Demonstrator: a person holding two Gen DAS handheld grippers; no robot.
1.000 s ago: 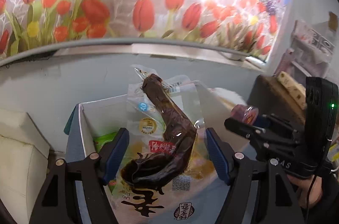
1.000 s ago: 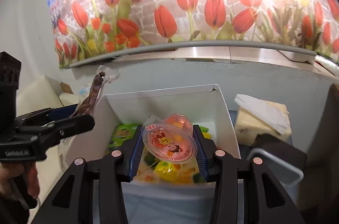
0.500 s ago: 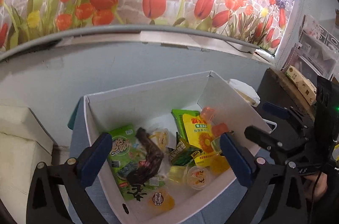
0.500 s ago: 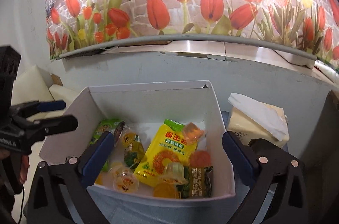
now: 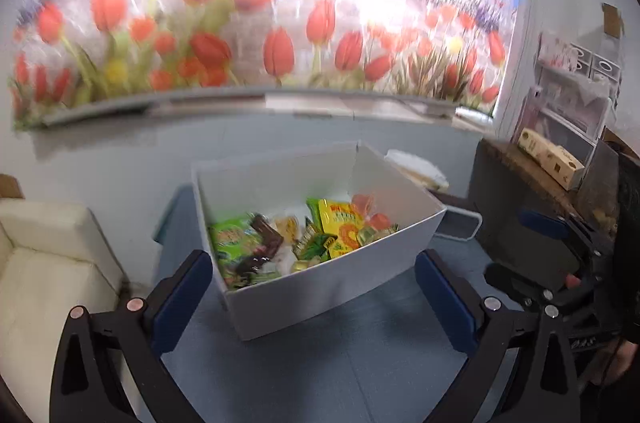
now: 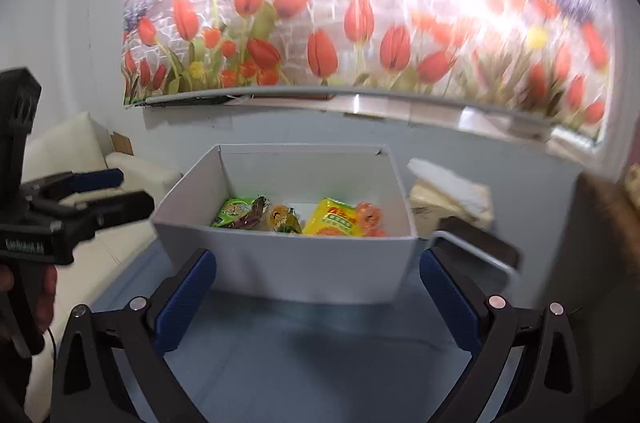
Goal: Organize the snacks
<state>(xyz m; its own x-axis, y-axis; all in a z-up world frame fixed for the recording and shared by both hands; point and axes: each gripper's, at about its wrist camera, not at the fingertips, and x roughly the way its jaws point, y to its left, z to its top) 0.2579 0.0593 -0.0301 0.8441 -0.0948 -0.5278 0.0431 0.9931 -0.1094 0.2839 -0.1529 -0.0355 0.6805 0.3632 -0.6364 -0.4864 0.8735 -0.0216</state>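
1. A white box [image 6: 288, 263] sits on a blue-grey surface [image 6: 320, 355], in front of a wall with a tulip mural [image 6: 360, 23]
2. The snacks lie inside the box: a green packet [image 6: 234, 211], a dark brown pouch [image 5: 262, 247] partly on top of it, a yellow packet [image 6: 334, 219], and small orange jelly cups [image 6: 370, 213] at the right side
3. The left gripper [image 5: 312, 287] is spread wide with nothing between its blue pads; its jaws have just been opening. It is outside the box, short of the near wall
4. The right gripper [image 6: 316, 287] is likewise fully spread and empty, its jaws also just opened, and it too is short of the box
5. No snack shows outside the box in either view, so the packing looks far along, perhaps done
6. Whether more snacks wait out of view cannot be told; a cream sofa [image 5: 48, 263] and a dark side table [image 5: 520, 191] flank the scene and hold no snacks that I can make out
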